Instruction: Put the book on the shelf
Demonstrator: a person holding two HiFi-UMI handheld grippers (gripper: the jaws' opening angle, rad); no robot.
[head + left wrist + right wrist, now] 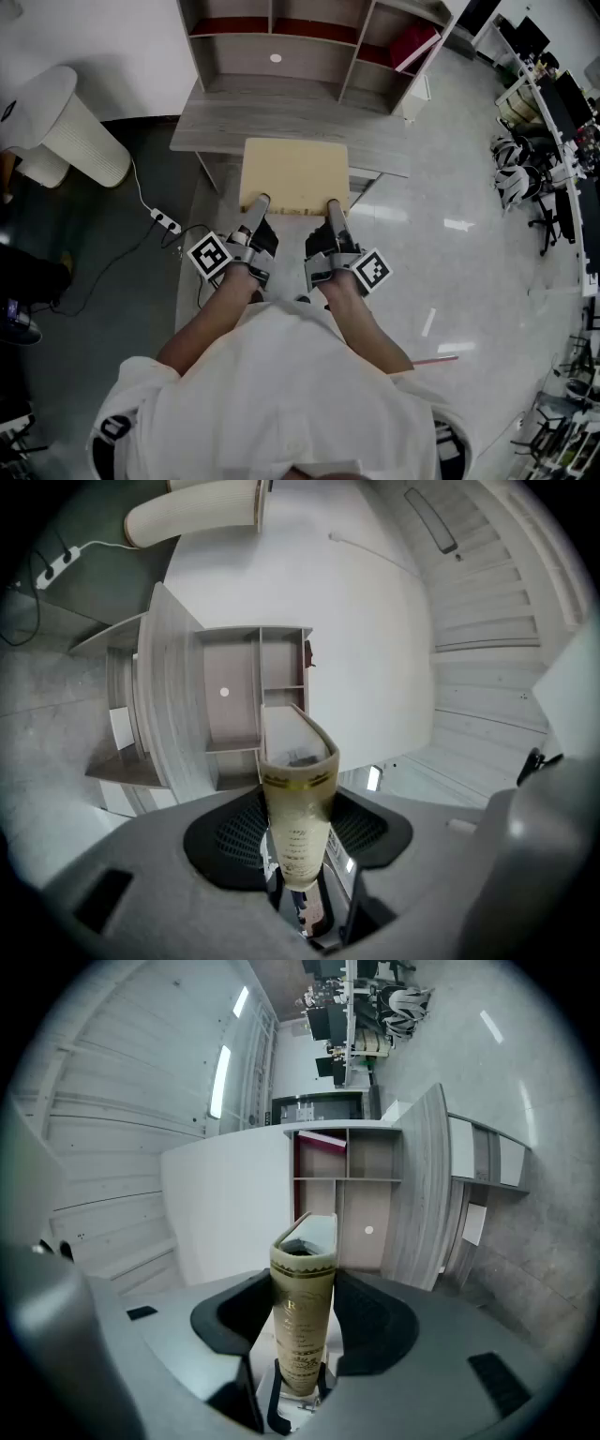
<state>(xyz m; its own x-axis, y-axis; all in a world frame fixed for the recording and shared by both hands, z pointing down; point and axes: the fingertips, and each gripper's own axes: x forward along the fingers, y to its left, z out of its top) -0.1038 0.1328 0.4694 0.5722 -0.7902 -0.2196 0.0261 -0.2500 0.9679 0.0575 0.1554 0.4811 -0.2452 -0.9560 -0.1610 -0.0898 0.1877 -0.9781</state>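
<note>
- Step: carrying. Book (295, 173) held flat, left gripper (260, 201) & right gripper (332, 206) each clamped on its spine edge, one near each end.
- Book reaches out ahead of both grippers, over the tabletop (211, 127) near edge; can't tell if it touches.
- Shelf (309, 61) straight ahead, beyond the book, well apart.
- Next, prob: push fwd & up, tip book upright, aim at a free compartment. Red thing (412, 42) ahead-right of right gripper fills one.
</note>
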